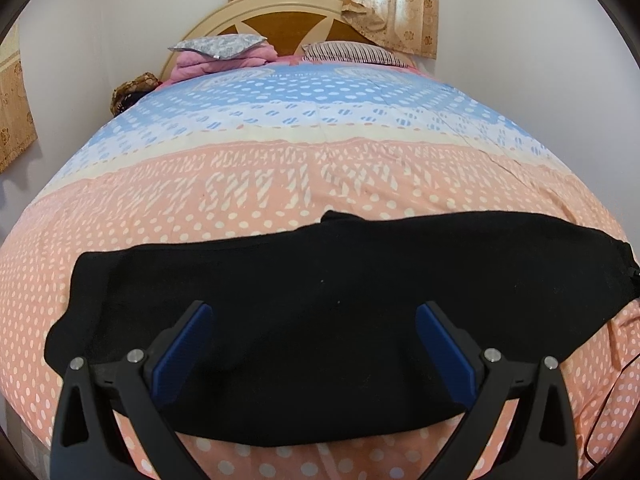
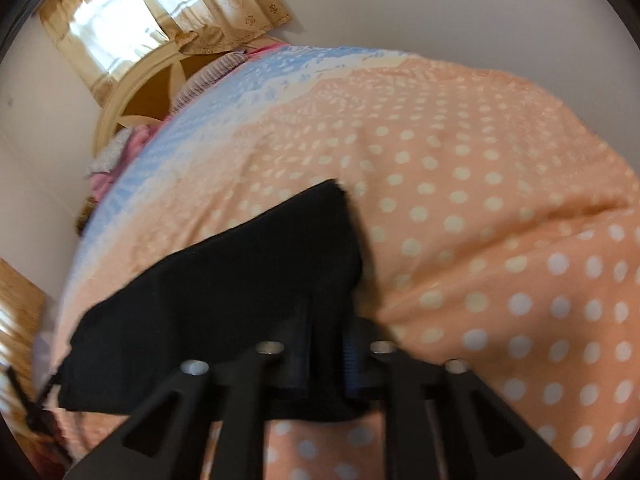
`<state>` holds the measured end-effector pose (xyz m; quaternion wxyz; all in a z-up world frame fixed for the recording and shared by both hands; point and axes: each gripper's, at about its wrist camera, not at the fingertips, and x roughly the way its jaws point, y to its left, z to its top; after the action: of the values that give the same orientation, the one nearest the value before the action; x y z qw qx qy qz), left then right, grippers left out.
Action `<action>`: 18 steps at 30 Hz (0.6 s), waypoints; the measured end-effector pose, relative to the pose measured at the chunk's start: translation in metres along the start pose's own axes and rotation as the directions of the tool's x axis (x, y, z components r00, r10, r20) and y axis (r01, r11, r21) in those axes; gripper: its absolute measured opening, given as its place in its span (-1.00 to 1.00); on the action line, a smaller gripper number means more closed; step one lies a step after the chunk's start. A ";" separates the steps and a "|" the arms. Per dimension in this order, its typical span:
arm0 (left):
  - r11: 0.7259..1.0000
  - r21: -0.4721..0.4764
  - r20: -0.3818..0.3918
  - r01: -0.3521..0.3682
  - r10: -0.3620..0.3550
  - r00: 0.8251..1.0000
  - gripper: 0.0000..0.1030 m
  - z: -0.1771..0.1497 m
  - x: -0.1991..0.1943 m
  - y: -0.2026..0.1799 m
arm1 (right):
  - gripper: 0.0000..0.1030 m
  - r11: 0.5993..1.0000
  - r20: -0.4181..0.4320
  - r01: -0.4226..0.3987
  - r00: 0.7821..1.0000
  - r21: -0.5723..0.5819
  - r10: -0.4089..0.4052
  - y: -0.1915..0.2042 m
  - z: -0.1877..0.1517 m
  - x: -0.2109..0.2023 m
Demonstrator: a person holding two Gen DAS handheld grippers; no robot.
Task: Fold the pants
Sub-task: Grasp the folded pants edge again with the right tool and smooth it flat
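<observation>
Black pants (image 1: 320, 280) lie folded lengthwise in a long band across the near end of the bed, over the peach dotted bedcover (image 1: 280, 168). My left gripper (image 1: 314, 312) hovers above the band's near middle, its blue pads wide apart and nothing between them. The right wrist view is blurred. It shows one end of the pants (image 2: 224, 280) with a far corner pointing up the bed. My right gripper (image 2: 328, 320) is at that end's near edge, its fingers drawn close with black cloth pinched between them.
Pillows (image 1: 218, 46) and a striped pillow (image 1: 352, 54) rest by the headboard (image 1: 296, 20) under a curtain (image 1: 392, 0). A thin dark cable (image 1: 608, 400) runs over the bed's right side. Wooden furniture (image 2: 20, 292) stands beside the bed. Dotted bedcover (image 2: 480, 200) extends past the pants.
</observation>
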<state>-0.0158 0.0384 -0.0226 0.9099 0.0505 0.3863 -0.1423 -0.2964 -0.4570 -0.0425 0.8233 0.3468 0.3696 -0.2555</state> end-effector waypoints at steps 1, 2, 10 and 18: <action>1.000 -0.005 0.001 0.001 -0.001 1.000 1.00 0.000 0.000 0.002 | -0.80 1.000 0.001 0.017 1.000 -0.010 -0.017 0.002 0.000 -0.001; 1.000 -0.010 0.002 0.001 -0.001 1.000 1.00 -0.001 -0.001 0.003 | -0.81 0.999 0.007 0.041 0.999 -0.036 -0.041 0.006 0.002 -0.005; 0.998 -0.061 0.032 0.007 -0.005 0.999 1.00 0.000 -0.008 0.023 | -0.82 0.975 0.182 0.048 0.983 -0.219 -0.008 0.100 0.012 -0.075; 0.996 -0.083 0.039 0.040 -0.037 0.999 1.00 -0.007 -0.011 0.039 | -0.82 0.859 -0.018 -0.189 0.978 -0.475 0.206 0.259 -0.045 -0.030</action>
<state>-0.0158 0.0797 -0.0201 0.9153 0.0023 0.3759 -0.1445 -0.1582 -0.2546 0.0583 0.9109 0.1664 0.3696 -0.0773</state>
